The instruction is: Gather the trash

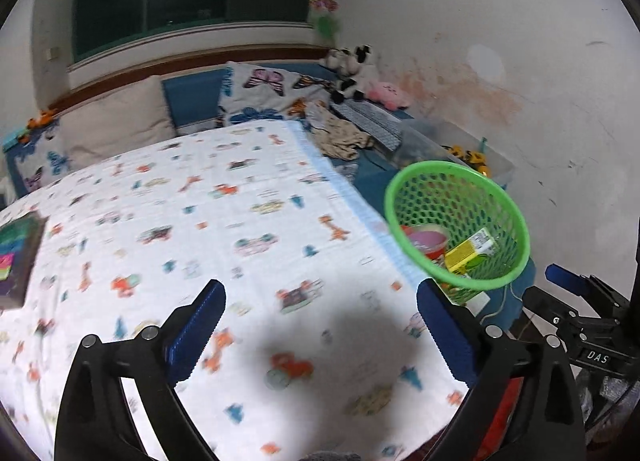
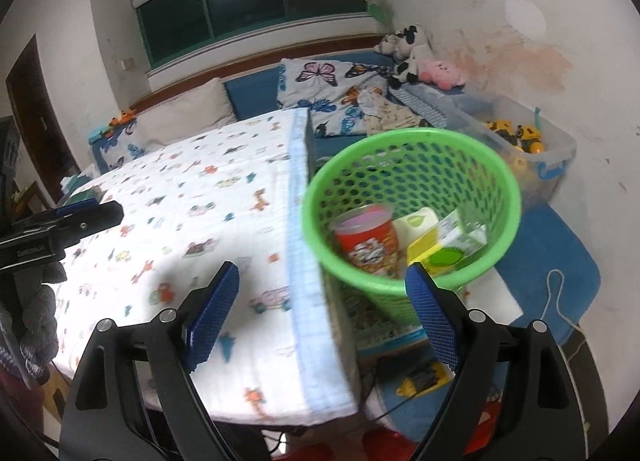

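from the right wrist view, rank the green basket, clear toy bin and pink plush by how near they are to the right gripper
From the right gripper:
1. Green basket, just ahead, beside its right finger.
2. Clear toy bin, farther back to the right by the wall.
3. Pink plush, farthest, in the far corner beside the cow plush.

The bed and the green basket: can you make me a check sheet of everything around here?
Surface: patterned bed cover, nothing loose on most of it; a colourful book at its far-left edge.
Job's things: green basket holds a red cup and yellow-green carton.
Clutter: plush toys, clear toy bin.
Grippers: left hand-held gripper and right hand-held gripper open, empty.
Cables: white cord on the blue mat.
Surroundings: dark window, stained wall.
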